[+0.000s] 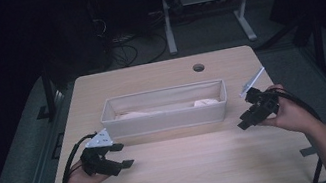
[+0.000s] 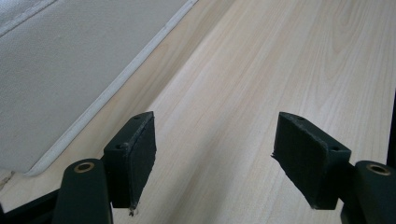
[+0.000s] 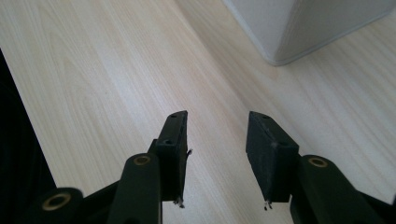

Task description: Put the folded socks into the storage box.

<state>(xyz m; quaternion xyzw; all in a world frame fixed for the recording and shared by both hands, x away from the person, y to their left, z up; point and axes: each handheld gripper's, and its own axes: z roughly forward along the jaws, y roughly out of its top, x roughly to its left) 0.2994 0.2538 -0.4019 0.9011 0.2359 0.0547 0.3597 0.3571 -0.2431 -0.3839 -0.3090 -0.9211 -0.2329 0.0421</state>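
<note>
A long white fabric bin (image 1: 165, 116) stands across the middle of the wooden table (image 1: 190, 173). Pale items (image 1: 203, 102) lie inside it, too dim to name. My left gripper (image 1: 124, 154) rests near the bin's front left corner, jaws wide apart and empty. In the left gripper view the left gripper (image 2: 215, 140) hovers over bare wood, with the bin (image 2: 56, 70) at upper left. My right gripper (image 1: 246, 121) is held just off the bin's right end, pointing left. In the right gripper view the right gripper (image 3: 217, 135) stands open and empty, with the bin (image 3: 303, 23) corner at upper right.
A round cable hole (image 1: 198, 67) sits near the table's far edge. Beyond the table, another desk's white legs (image 1: 168, 24) and floor cables (image 1: 123, 52) show in the dark. Bare wood lies in front of the bin.
</note>
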